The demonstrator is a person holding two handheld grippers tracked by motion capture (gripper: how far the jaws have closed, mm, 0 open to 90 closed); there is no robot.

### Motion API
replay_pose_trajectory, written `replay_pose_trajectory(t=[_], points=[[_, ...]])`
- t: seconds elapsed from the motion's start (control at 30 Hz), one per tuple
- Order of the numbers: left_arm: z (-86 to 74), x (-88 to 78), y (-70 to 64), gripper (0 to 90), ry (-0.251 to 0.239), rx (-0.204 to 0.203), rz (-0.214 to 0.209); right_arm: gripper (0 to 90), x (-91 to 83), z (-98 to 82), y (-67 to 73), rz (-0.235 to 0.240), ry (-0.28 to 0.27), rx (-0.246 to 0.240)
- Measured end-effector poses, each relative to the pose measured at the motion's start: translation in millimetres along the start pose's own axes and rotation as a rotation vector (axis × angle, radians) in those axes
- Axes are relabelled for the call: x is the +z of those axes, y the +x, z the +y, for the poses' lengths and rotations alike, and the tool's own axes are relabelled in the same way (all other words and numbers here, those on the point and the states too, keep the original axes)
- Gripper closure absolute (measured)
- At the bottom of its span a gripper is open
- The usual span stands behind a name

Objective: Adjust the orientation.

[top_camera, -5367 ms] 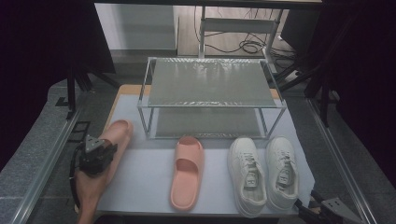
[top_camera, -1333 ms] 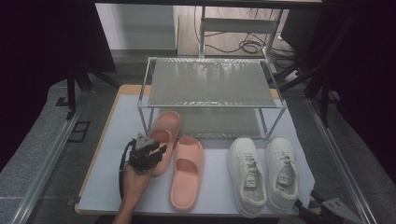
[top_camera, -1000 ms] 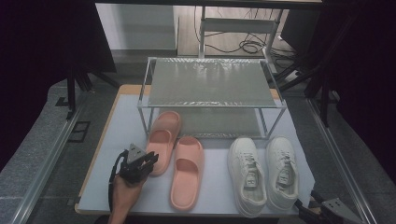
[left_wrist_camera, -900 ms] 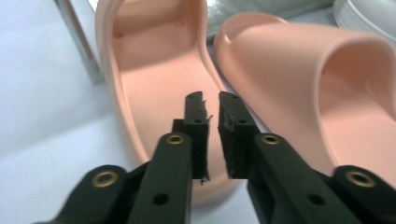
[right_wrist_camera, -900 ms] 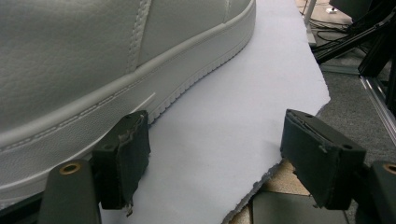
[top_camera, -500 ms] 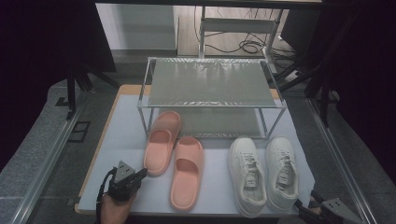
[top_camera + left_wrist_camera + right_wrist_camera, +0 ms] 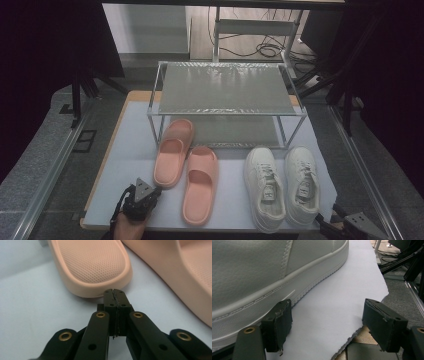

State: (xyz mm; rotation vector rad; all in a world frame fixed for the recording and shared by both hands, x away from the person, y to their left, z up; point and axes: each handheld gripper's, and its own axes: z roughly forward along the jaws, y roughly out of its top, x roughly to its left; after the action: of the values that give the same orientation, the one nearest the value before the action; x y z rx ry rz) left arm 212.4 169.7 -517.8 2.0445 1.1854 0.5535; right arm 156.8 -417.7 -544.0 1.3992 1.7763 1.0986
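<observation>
Left gripper (image 7: 115,293) – jaws closed, empty, behind the heel of the left pink foam slide sandal (image 7: 173,151), set apart for shelving; right gripper (image 7: 325,325) open, idle.

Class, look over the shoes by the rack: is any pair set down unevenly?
Yes. The pink slippers are staggered: the left slipper sits farther back, toe under the rack, than the right slipper. The white sneakers lie level.

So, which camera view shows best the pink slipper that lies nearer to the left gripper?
The high view: there the whole left pink slipper shows, its toe under the shelf rack. The left gripper view gives only its dotted heel, close before the shut left gripper.
</observation>
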Motion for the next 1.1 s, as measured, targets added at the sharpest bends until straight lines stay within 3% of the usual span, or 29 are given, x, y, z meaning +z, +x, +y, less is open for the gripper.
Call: replay_pose_trajectory(t=[0.27,0.77,0.87,1.1], points=[[6.8,10.9,-0.2,89.6,0.007,0.008,0.015,23.8,0.0,0.0,0.2,0.000,0.000,0.002],[30.4,27.5,-2.7,88.6,-0.023,0.025,0.024,23.8,0.0,-0.2,0.1,0.001,0.000,0.002],[34.6,30.3,0.3,88.6,-0.032,0.016,0.029,23.8,0.0,-0.2,0.1,0.001,0.000,0.002],[43.2,33.2,11.7,88.9,-0.061,-0.047,0.020,23.8,0.0,-0.2,0.1,0.001,-0.001,0.002]])
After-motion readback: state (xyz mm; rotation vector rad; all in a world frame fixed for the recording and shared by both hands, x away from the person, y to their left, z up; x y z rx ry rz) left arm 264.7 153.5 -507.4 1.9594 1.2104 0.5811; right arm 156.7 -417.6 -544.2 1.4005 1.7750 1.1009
